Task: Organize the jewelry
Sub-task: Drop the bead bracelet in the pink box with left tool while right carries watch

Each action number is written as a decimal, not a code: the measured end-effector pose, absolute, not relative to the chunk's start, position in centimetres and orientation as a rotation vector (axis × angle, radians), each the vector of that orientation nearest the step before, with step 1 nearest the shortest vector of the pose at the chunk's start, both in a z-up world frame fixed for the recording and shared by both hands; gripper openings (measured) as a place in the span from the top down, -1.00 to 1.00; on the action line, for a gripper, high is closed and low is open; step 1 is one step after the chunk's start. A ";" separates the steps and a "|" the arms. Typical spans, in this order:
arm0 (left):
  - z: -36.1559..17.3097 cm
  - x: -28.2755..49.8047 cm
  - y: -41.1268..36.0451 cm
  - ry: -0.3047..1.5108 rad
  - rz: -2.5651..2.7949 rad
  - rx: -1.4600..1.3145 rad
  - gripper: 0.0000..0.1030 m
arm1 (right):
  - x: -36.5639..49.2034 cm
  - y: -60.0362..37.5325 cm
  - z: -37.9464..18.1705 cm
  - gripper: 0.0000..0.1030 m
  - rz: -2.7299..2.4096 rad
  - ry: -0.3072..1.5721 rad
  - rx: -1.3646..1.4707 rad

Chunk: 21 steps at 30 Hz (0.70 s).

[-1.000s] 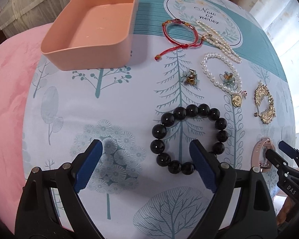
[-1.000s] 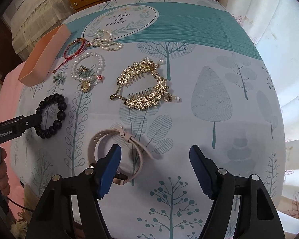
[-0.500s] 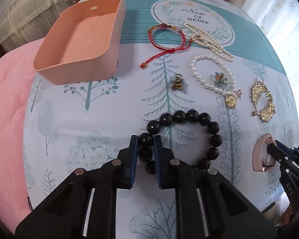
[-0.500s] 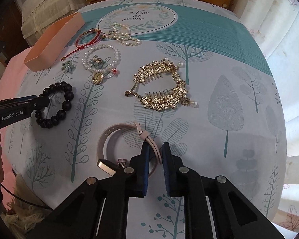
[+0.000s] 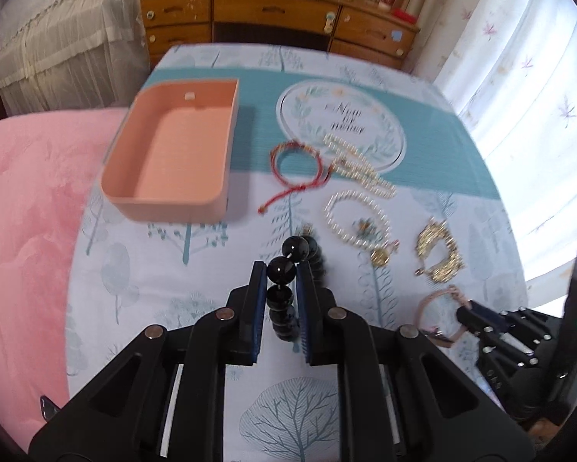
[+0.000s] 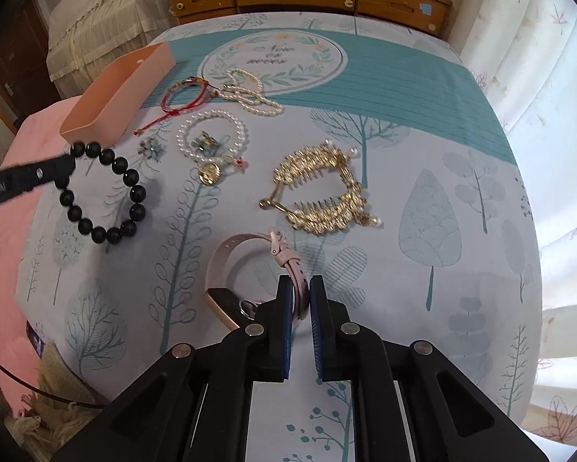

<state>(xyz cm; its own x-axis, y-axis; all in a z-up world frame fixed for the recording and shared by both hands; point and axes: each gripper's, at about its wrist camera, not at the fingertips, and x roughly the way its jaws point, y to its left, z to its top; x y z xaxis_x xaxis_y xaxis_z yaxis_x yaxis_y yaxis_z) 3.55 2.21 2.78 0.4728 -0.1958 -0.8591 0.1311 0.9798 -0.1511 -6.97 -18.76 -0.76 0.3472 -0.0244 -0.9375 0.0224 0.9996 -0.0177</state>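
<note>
My left gripper [image 5: 281,269] is shut on the black bead bracelet [image 5: 284,292], which hangs from its pads clear of the cloth; the right wrist view shows the same bracelet [image 6: 130,192] dangling from the left gripper [image 6: 63,163]. My right gripper [image 6: 298,288] is shut on the strap of the pink watch [image 6: 250,265], its dial [image 6: 226,304] just left of the fingers. The peach box [image 5: 173,154] stands empty at the far left. A red cord bracelet [image 5: 296,165], pearl necklace [image 5: 359,167], pearl bracelet [image 5: 359,215] and gold hair clip [image 5: 440,250] lie between.
A pink blanket [image 5: 26,231] covers the bed left of the table. A wooden dresser [image 5: 276,19] stands beyond the far edge and curtains [image 5: 538,77] hang at the right. Two small flower earrings [image 6: 151,146] lie near the pearl bracelet.
Both grippers closed, the left on the black bracelet, the right on the watch strap. The left then rose, lifting the bracelet off the cloth; the watch has tipped up slightly.
</note>
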 end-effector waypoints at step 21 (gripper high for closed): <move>3.1 17.5 11.4 1.040 0.018 -0.079 0.76 | 7.1 -8.0 9.7 0.82 0.156 0.973 -0.059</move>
